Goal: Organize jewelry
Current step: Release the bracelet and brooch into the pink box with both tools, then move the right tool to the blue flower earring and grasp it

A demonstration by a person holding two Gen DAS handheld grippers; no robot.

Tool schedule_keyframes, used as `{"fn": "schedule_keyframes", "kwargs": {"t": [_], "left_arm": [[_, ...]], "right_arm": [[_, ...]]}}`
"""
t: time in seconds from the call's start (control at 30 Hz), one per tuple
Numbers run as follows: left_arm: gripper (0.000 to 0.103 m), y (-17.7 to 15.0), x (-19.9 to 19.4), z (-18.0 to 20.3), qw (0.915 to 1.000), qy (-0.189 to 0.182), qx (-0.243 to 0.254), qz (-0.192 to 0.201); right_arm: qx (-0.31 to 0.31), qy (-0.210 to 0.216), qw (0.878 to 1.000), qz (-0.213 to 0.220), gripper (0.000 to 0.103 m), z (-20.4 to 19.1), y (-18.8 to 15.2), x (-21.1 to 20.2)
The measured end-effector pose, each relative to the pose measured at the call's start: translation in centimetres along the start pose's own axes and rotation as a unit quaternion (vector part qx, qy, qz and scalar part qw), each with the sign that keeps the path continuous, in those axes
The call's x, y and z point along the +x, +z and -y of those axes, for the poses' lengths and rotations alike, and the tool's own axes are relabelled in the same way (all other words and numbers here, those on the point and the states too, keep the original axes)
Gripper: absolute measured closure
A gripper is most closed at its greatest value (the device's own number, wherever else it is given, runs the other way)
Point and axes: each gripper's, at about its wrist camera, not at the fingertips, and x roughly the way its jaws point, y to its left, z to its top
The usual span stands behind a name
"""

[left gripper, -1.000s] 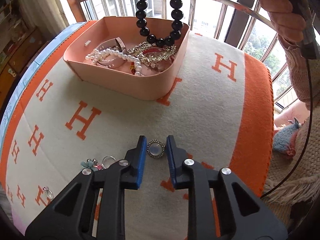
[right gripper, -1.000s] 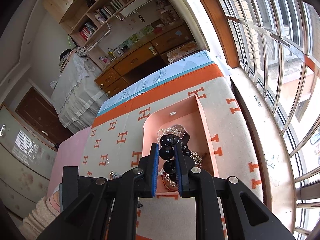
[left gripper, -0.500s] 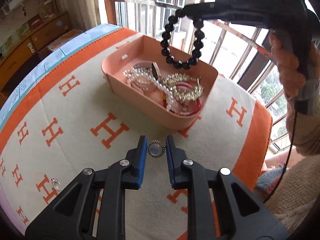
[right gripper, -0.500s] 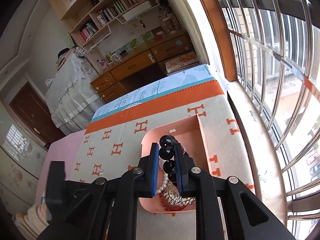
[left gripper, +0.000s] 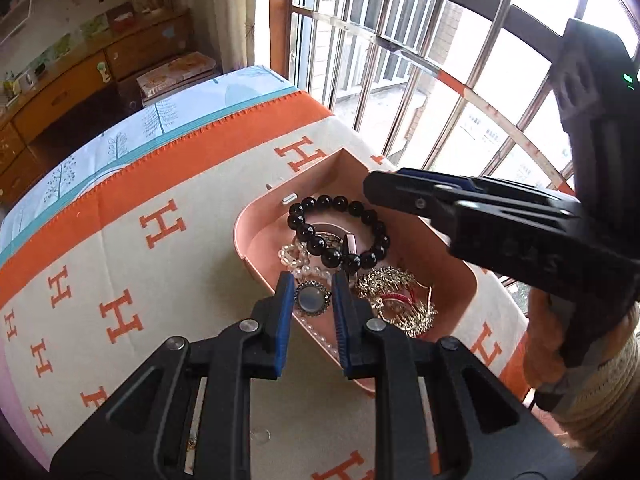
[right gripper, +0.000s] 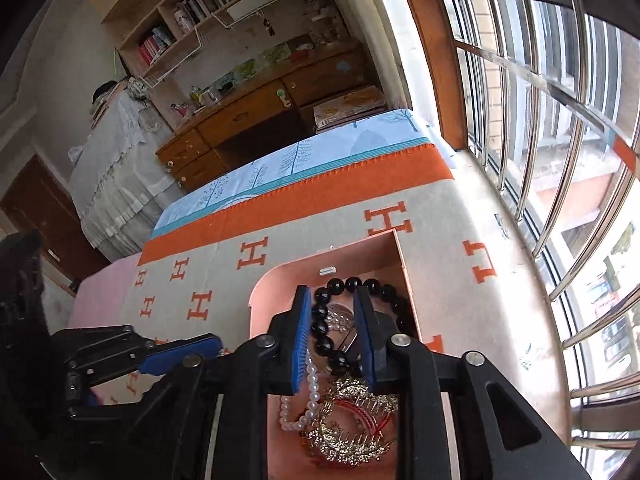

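Note:
A pink jewelry box (left gripper: 256, 268) (right gripper: 280, 276) sits on the H-patterned blanket near the window. A black bead bracelet (left gripper: 340, 236) (right gripper: 324, 320) lies inside it on top of a pearl necklace (right gripper: 310, 384) and gold pieces (left gripper: 396, 300) (right gripper: 352, 428). My left gripper (left gripper: 308, 300) is shut on a round silver brooch (left gripper: 311, 302) and holds it over the box's near rim. My right gripper (right gripper: 332, 336) is open and empty above the box, its jaws astride the black bracelet; it also shows in the left wrist view (left gripper: 460, 208).
The cream and orange blanket (left gripper: 120, 248) covers the surface, with a blue sheet (left gripper: 120, 140) beyond it. Window bars (right gripper: 540, 120) stand close behind the box. A wooden desk (right gripper: 248, 120) and shelves are farther back.
My right gripper opened and the black bracelet dropped into the box. My left gripper carried the brooch forward to above the box's near rim.

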Motion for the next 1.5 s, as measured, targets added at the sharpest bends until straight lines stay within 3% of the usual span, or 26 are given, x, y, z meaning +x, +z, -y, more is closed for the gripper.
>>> {"fn": "schedule_keyframes", "kwargs": {"t": [0.3,0.47,0.73,1.03,1.2,1.5], "left_arm": [[0.084,0.6,3.0,0.1,0.9991,-0.002,-0.027,-0.031],[0.058,-0.3,2.4,-0.2,0.9984,0.007,-0.049,-0.028],[0.057,-2.7,-1.7,-0.6,0.9967,0.033,-0.072,0.018],[0.057,-6.8,-6.3,-2.4,0.9883,0.069,-0.115,0.073],[0.057,-8.7,-8.1,-3.7,0.9816,0.096,-0.143,0.083],[0.057,-12.7,-9.6,-6.1,0.9725,0.104,-0.186,0.093]], "right_arm": [[0.028,-0.001,1.000,0.010,0.066,2.8,-2.7,-2.3],[0.036,0.007,0.999,0.015,0.066,3.3,-4.3,-3.1],[0.018,0.021,0.999,0.022,0.066,2.0,-7.2,-5.2],[-0.009,0.031,0.999,0.008,0.066,-0.7,-10.0,-6.3],[-0.016,0.037,0.999,0.001,0.066,-1.8,-11.3,-6.6],[-0.047,0.035,0.998,-0.003,0.066,-4.9,-12.6,-6.4]]}}
